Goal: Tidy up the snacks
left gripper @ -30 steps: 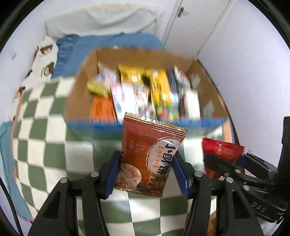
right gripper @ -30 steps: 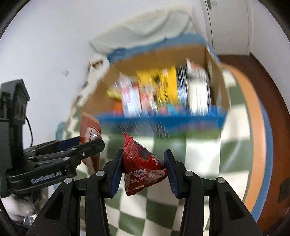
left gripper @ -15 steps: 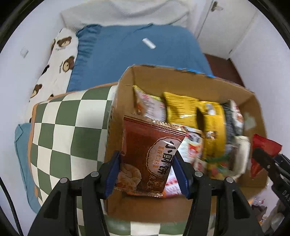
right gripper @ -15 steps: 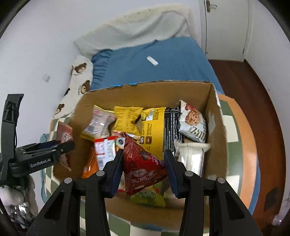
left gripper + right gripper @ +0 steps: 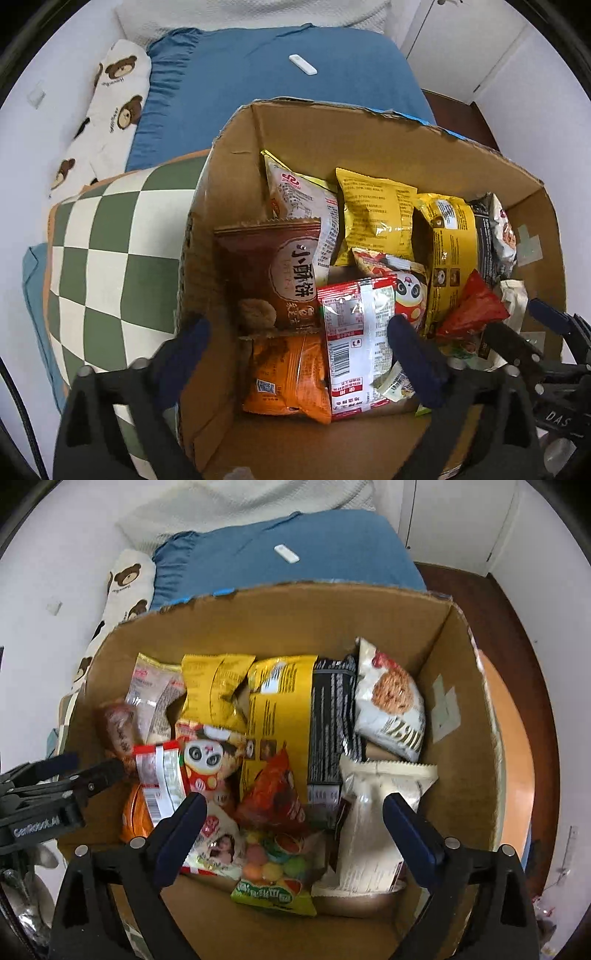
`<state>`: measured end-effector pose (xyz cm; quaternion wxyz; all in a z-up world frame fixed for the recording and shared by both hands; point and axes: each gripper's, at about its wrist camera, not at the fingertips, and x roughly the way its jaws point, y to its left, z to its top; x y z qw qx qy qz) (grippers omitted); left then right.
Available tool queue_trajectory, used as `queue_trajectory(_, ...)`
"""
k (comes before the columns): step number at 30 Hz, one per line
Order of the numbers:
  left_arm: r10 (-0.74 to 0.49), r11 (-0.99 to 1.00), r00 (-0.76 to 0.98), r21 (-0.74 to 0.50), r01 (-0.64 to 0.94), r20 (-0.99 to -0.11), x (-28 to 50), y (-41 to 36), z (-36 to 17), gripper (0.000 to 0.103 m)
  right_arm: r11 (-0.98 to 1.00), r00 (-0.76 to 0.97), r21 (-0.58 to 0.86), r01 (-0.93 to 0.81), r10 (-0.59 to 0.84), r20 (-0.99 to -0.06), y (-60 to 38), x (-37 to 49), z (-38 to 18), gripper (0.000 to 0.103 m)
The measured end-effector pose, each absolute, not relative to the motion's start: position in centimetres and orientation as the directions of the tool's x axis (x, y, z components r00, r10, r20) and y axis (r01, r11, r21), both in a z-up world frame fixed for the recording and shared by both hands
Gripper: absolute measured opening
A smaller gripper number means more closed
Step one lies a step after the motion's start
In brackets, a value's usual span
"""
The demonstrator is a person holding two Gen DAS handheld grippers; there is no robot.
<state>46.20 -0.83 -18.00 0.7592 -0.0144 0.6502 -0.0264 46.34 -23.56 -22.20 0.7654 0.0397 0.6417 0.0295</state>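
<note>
Both tools, left [image 5: 297, 349] and right [image 5: 291, 823], gaped wide and empty above the cardboard box [image 5: 258, 616], its snack packets standing upright in rows for easy sorting.

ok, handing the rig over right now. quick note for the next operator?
Left gripper: open, holding nothing, over the cardboard box.
Right gripper: open, holding nothing, over the same box.
Brown biscuit packet lies in the box at its left side; red triangular packet lies mid-box on other snacks.
Done: both packets are in the box with the rest.
Left: no loose snacks visible in either view; check outside the box, and tidy the pile if needed.
</note>
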Motion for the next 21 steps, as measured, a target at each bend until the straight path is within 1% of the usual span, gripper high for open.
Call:
queue_trajectory(5, -0.086, 0.996, 0.145, -0.085, 0.014, -0.986, 44.9, -1.3, -18.3, 0.100, 0.997, 0.167, 0.078, 0.005, 0.076, -0.983, -23.7, 45.6, -22.5, 0.099)
queue_trajectory(13, -0.068, 0.998, 0.167, -0.066, 0.019, -0.984, 43.4, -1.8, -17.9, 0.100, 0.997, 0.182, 0.077, 0.017, 0.072, -0.981, -24.2, 44.0, -22.0, 0.099)
queue_trajectory(21, -0.077, 0.997, 0.231, -0.077, 0.007, -0.970, 41.9, -1.6, -15.6, 0.100, 0.997, 0.235, 0.073, 0.007, 0.069, -0.970, -23.7, 42.3, -19.9, 0.099)
